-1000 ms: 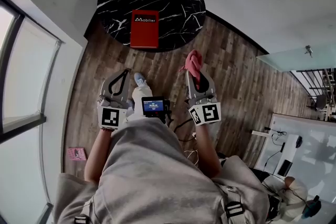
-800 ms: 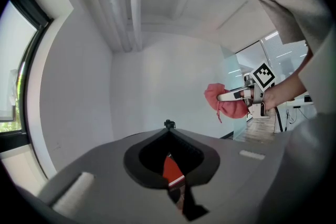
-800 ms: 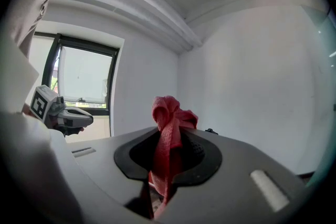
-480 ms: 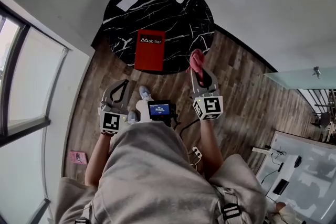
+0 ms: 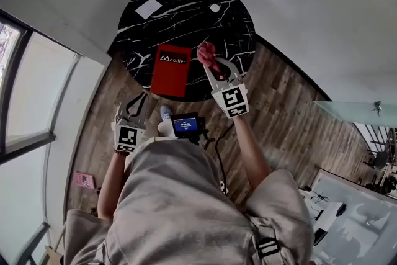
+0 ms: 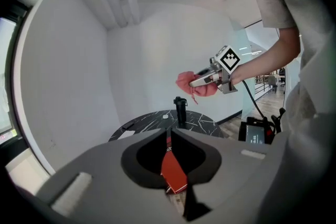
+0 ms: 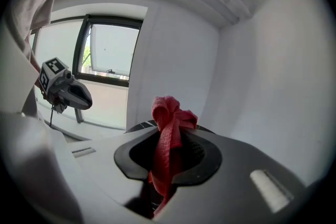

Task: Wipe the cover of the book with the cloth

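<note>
Head view has my right gripper (image 5: 211, 64) out over the table (image 5: 186, 6), jaws clamped on the cloth (image 5: 206, 49), which bunches up past my tips. Just left of those tips, the book (image 5: 170, 69) lies flat on the table. My left gripper (image 5: 140, 100) hangs short of the table edge with the book ahead of it. Its jaws have just been opening and stand a thin slit apart, nothing between them.
</note>
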`<action>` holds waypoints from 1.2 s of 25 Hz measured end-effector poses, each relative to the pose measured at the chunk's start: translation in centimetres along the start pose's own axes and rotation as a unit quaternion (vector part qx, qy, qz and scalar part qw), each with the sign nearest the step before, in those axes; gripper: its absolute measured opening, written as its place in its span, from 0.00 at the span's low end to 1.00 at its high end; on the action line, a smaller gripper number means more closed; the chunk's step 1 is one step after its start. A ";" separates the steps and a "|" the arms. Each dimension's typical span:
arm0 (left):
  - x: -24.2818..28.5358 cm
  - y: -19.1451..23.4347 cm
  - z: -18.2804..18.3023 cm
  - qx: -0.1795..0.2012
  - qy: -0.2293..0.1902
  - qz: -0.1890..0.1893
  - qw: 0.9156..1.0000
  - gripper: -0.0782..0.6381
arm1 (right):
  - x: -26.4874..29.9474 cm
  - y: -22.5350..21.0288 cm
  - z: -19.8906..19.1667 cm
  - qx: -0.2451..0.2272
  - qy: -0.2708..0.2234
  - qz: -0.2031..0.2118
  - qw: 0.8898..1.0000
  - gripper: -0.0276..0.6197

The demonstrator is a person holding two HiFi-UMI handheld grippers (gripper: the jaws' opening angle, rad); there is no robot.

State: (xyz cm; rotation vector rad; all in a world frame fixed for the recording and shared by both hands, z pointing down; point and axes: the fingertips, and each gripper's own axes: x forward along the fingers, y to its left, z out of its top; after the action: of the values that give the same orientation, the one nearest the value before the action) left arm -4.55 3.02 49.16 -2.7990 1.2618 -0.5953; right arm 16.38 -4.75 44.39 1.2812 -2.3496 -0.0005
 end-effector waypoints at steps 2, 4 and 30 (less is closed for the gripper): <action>1.2 -0.1 -1.5 -0.008 0.017 0.001 1.000 0.16 | 2.7 -0.5 -1.0 -0.023 0.016 0.021 0.999 0.18; 2.0 -0.4 -3.7 -0.014 0.038 -0.003 0.999 0.18 | 5.0 -0.6 -2.5 -0.042 0.036 0.039 0.998 0.18; 10.1 -4.8 -22.7 -0.032 0.263 -0.093 0.960 0.34 | 21.2 1.6 -21.0 -0.108 0.294 0.181 0.932 0.18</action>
State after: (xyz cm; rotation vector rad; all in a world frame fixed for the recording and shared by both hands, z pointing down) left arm -2.92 2.14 74.34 -2.9377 1.0826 -1.4100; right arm 13.64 -16.20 71.82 0.6126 -1.9522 0.2063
